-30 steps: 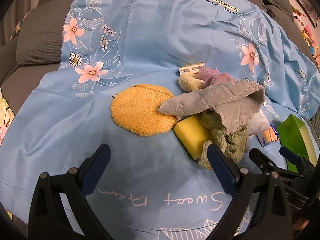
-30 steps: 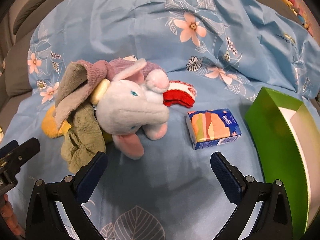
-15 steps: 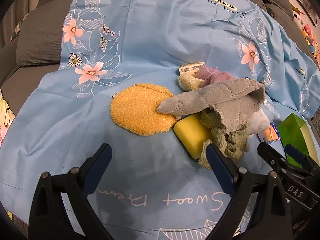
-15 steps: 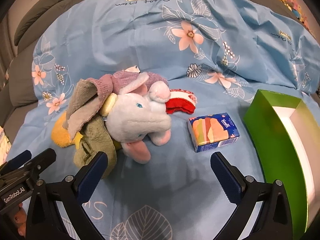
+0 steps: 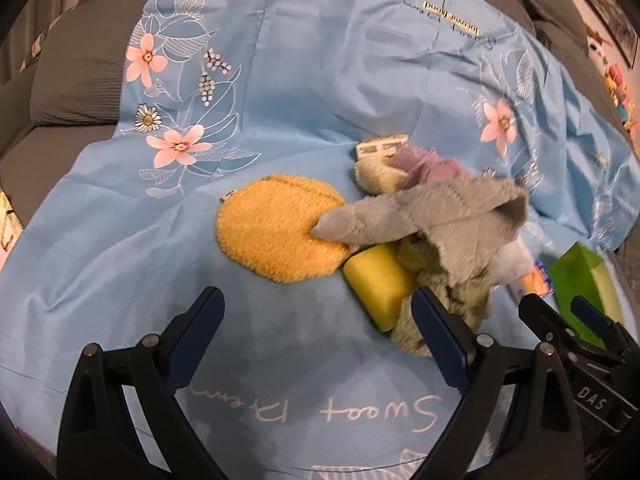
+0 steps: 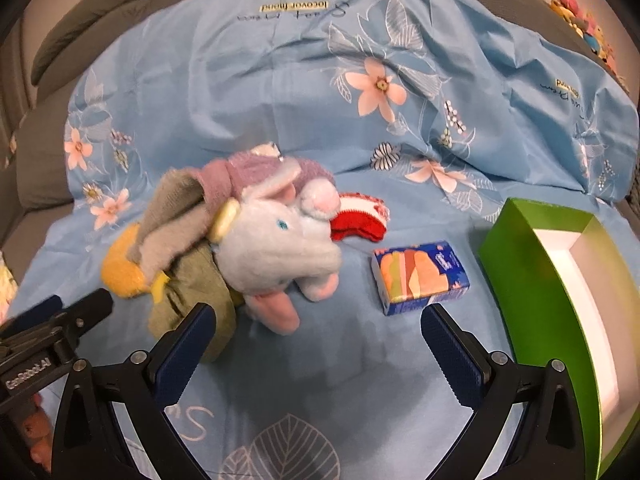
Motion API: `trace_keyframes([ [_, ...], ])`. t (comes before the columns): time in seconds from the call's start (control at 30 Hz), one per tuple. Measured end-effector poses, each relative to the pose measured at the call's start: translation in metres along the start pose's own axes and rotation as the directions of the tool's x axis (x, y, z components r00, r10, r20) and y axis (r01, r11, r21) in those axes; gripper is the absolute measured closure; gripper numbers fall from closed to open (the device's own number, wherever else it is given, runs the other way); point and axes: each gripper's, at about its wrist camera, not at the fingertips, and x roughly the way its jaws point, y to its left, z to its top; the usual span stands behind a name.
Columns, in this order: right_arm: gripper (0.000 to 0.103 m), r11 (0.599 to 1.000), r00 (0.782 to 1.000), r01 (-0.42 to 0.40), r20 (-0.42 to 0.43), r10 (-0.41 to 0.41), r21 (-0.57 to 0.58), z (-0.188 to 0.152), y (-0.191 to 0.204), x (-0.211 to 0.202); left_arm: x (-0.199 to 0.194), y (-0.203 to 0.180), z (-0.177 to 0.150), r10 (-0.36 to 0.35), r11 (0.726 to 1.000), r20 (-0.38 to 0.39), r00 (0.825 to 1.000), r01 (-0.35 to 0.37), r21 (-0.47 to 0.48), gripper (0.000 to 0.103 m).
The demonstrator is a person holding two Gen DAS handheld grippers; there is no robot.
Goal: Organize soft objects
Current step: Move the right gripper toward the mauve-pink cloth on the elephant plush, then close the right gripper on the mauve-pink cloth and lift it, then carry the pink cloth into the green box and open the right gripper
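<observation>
L wrist: left gripper (image 5: 316,330) wide open, empty, over bare blue sheet (image 5: 120,272) | orange pad (image 5: 280,228) ahead, touching grey cloth (image 5: 440,208) pile w/ yellow sponge (image 5: 376,284) to its R | R wrist: right gripper (image 6: 318,346) wide open, empty | plush elephant (image 6: 280,248) ahead-L, tissue pack (image 6: 420,276) ahead-R, bare gap between | green box (image 6: 532,260) at R edge.

soft stuff is all heaped together on the blue sheet: a pale blue plush elephant (image 6: 280,248) with pink feet lying on its side, a grey cloth (image 5: 448,212) draped over an olive green towel (image 5: 448,292), a yellow sponge (image 5: 376,280) poking out underneath, and a fuzzy round orange pad (image 5: 276,232) lying flat, touching the heap. a red sock (image 6: 360,224) sits just behind the elephant.
</observation>
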Motion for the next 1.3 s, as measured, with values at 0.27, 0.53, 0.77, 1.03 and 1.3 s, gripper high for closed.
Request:
trace_keyframes([
  [0.27,0.011,0.952,0.961,-0.278,0.023,0.277,0.132,0.05,-0.004,-0.012,0.008,-0.023,0.028,-0.14,0.99,-0.003,0.99,0.14,0.02,0.009],
  [0.53,0.039,0.891,0.903,-0.402,-0.072,0.424,0.209,0.09,0.014,0.04,0.033,-0.041,0.049,-0.302,0.947,-0.029,0.953,0.303,0.103,0.027],
  [0.77,0.071,0.873,0.866,-0.441,-0.156,0.475,0.208,0.082,0.023,0.081,0.05,-0.049,0.047,-0.397,0.913,-0.079,0.915,0.402,0.071,0.065],
  [1.03,0.089,0.825,0.844,-0.524,0.002,0.536,0.211,0.083,0.008,0.034,-0.004,-0.074,0.051,-0.457,0.876,-0.005,0.889,0.451,0.171,0.079],
  [1.3,0.09,0.835,0.854,-0.507,0.258,0.452,0.215,0.084,-0.042,-0.067,-0.065,-0.141,0.052,-0.555,0.789,0.033,0.831,0.513,0.338,0.079],
])
